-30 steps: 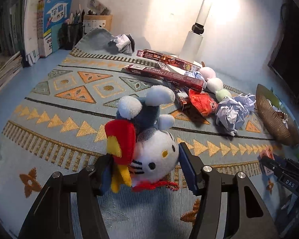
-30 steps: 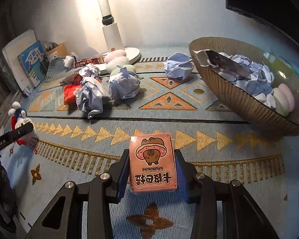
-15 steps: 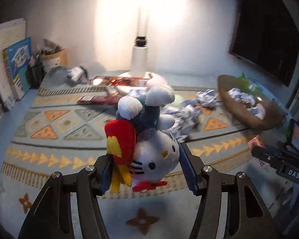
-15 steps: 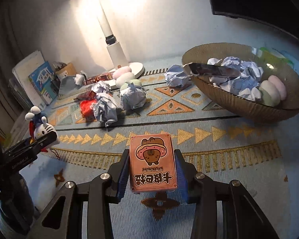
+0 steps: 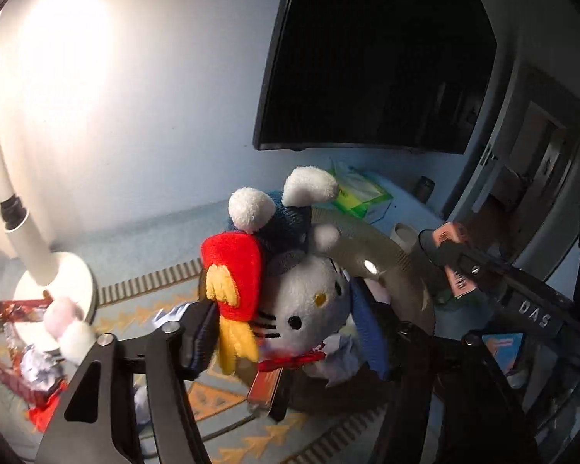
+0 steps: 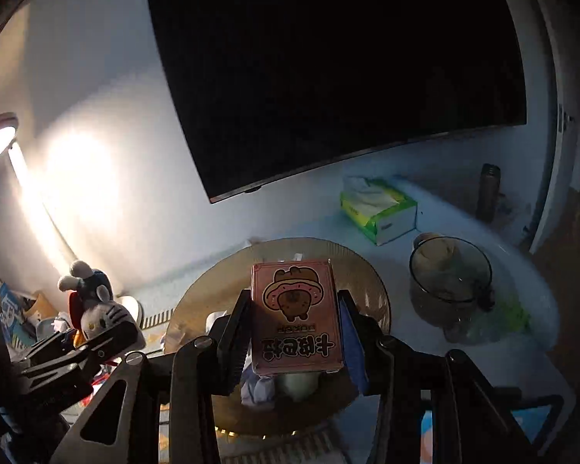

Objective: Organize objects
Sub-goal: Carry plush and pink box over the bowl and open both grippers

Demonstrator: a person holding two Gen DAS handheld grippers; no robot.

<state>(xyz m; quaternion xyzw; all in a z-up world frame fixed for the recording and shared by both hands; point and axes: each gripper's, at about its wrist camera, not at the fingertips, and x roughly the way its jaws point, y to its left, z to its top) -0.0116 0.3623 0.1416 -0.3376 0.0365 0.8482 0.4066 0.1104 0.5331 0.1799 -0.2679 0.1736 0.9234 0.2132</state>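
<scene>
My left gripper [image 5: 286,332] is shut on a white cat plush toy [image 5: 297,294] with a red bow and blue body, held in the air over the woven bowl [image 5: 382,255]. The plush also shows at the left of the right wrist view [image 6: 96,309]. My right gripper [image 6: 295,332] is shut on a pink card box [image 6: 295,317] with a cartoon animal, held above the same bowl [image 6: 371,286]. The pink box also shows in the left wrist view [image 5: 454,255]. Crumpled paper [image 6: 259,386] lies in the bowl under the box.
A lit desk lamp [image 5: 31,247] stands at the left, with snack bars [image 5: 15,303] and paper balls [image 5: 38,363] by its base. A dark monitor [image 6: 328,77] hangs on the wall. A green tissue pack [image 6: 379,208] and a glass jar [image 6: 448,282] sit beyond the bowl.
Both grippers have risen and swung right toward the bowl, carrying the plush and the pink box. The views now tilt up to the wall and monitor.
</scene>
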